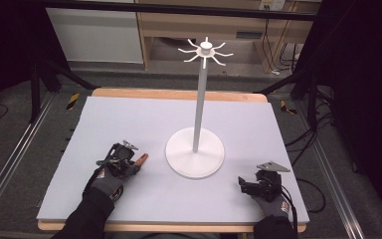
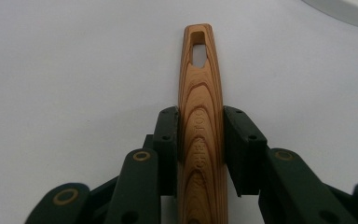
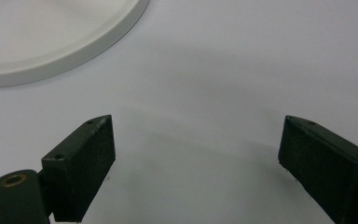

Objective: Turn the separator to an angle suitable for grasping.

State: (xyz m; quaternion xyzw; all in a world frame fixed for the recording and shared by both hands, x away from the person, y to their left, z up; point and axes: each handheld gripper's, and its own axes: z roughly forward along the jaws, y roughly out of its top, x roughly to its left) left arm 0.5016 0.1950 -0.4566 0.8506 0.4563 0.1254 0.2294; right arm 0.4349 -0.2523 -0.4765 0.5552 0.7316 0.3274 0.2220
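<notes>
Wood fills the grip of the left tongs [image 2: 200, 154]: a slim wooden handle [image 2: 200, 116] with a slot hole near its far tip, faint lettering stamped along it, runs straight out between the two black jaws, which are clamped on its sides. In the left gripper view its long axis lines up with the tongs' own, the holed end pointing away from the hand and lying low over the pale tabletop [image 2: 65, 60]. From above, the same left tongs [image 1: 129, 162] sit at the near left of the tabletop [image 1: 129, 114], and the handle's tip [image 1: 142, 159] juts out toward the right, toward the stand [image 1: 195, 152].

That stand is what the coming move likely turns on. Its round white base lies just to the right of the handle's tip, a thin pole rises from it, and a ring of short hooks [image 1: 205, 51] spreads at the top, well above the handle. The hole would have to meet one of those hooks, so the handle, now lying nearly level, would need lifting high and tipping until the slot faces a hook end. The left hand [image 1: 107, 181] is the one carrying it and is near the base.

The right tongs [image 3: 196, 154] stand wide apart with nothing between them, resting near the base rim [image 3: 74, 51] at the near right of the tabletop; from above they [image 1: 251, 186] sit well apart from the handle.
</notes>
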